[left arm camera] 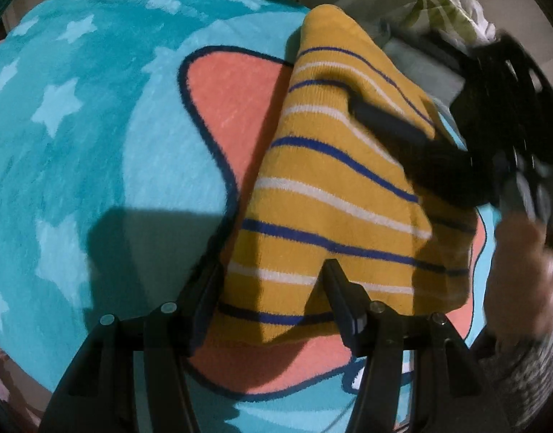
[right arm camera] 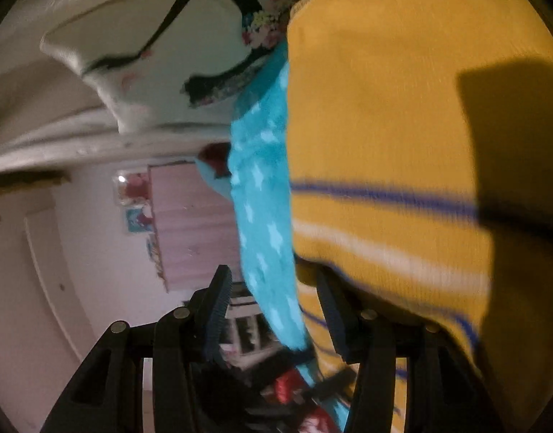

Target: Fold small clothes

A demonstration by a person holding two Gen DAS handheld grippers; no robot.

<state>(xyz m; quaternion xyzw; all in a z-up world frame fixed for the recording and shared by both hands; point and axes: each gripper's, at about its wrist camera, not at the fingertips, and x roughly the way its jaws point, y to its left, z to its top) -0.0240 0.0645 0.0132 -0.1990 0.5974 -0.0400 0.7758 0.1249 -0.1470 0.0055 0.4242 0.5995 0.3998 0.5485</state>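
Note:
A mustard-yellow knit garment (left arm camera: pixel 334 187) with blue and white stripes lies folded on a teal star-print blanket (left arm camera: pixel 78 126) that has a coral patch. My left gripper (left arm camera: pixel 269 285) points down at its near corner. The jaws stand apart and straddle that corner, and the pads do not pinch it. One black finger (left arm camera: pixel 384 122) of my right gripper rests across the garment's far right part. In the right wrist view the garment (right arm camera: pixel 402 126) fills the right side. My right gripper (right arm camera: pixel 276 303) is open there, one finger against the cloth's underside, with the blanket edge (right arm camera: pixel 265 216) in the gap.
A person's hand (left arm camera: pixel 521 270) holds the right gripper at the blanket's right edge. Crumpled white and green cloth (left arm camera: pixel 453 3) lies beyond the garment. A white pillow with floral print (right arm camera: pixel 150 72) and a pink curtain or cabinet (right arm camera: pixel 193 216) are in the background.

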